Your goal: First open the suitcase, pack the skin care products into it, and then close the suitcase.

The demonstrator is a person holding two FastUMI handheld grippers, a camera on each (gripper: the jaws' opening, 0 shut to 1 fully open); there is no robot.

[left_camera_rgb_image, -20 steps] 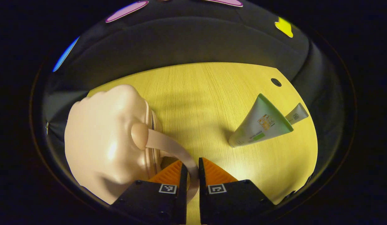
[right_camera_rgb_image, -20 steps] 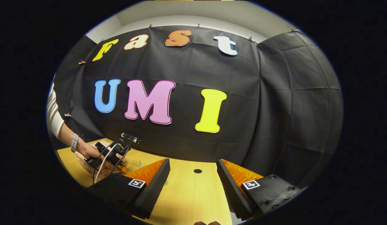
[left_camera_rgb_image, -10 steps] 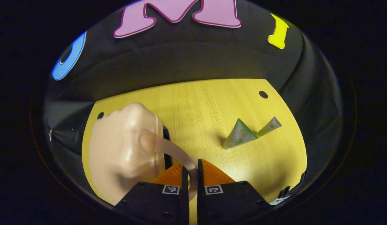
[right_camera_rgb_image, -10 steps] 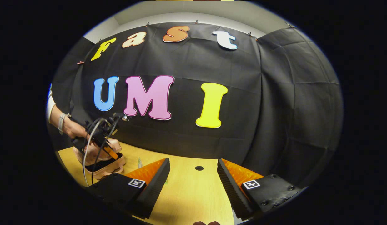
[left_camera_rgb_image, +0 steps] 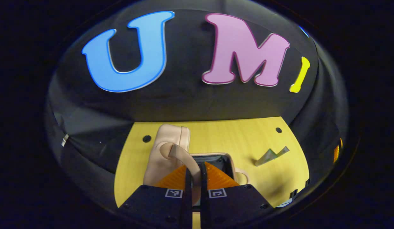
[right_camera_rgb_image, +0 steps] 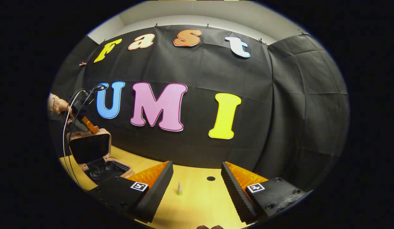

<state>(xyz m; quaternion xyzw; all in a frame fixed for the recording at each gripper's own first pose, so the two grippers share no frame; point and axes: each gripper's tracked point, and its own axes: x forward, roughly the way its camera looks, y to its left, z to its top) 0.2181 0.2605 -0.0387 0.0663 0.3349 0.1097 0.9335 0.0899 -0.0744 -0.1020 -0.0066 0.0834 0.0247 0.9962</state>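
The pale pink suitcase stands open at the left of the right gripper view, its lid [right_camera_rgb_image: 88,147] upright above the dark-lined base [right_camera_rgb_image: 108,168]. My left gripper [left_camera_rgb_image: 194,165] is shut on the lid's pink handle strap [left_camera_rgb_image: 180,153]; beyond it are the lid's shell [left_camera_rgb_image: 165,143] and the base's dark inside [left_camera_rgb_image: 217,159]. From the right gripper view, that left gripper [right_camera_rgb_image: 88,124] sits at the lid's top edge, held by a hand [right_camera_rgb_image: 58,105]. Two skin care tubes [left_camera_rgb_image: 270,154] lie on the table to the right of the case; one tube [right_camera_rgb_image: 179,189] shows end-on. My right gripper [right_camera_rgb_image: 197,183] hangs open over the table, holding nothing.
The yellow wooden table [left_camera_rgb_image: 241,136] has round cable holes [left_camera_rgb_image: 146,138] [left_camera_rgb_image: 278,130], one also in front of my right gripper as a hole [right_camera_rgb_image: 211,178]. The black cloth wall rises right behind the table's far edge. Cables trail down from the left gripper.
My left gripper rose and tilted back with the handle strap, swinging the lid from barely ajar to upright. The right gripper stayed open and shifted only slightly.
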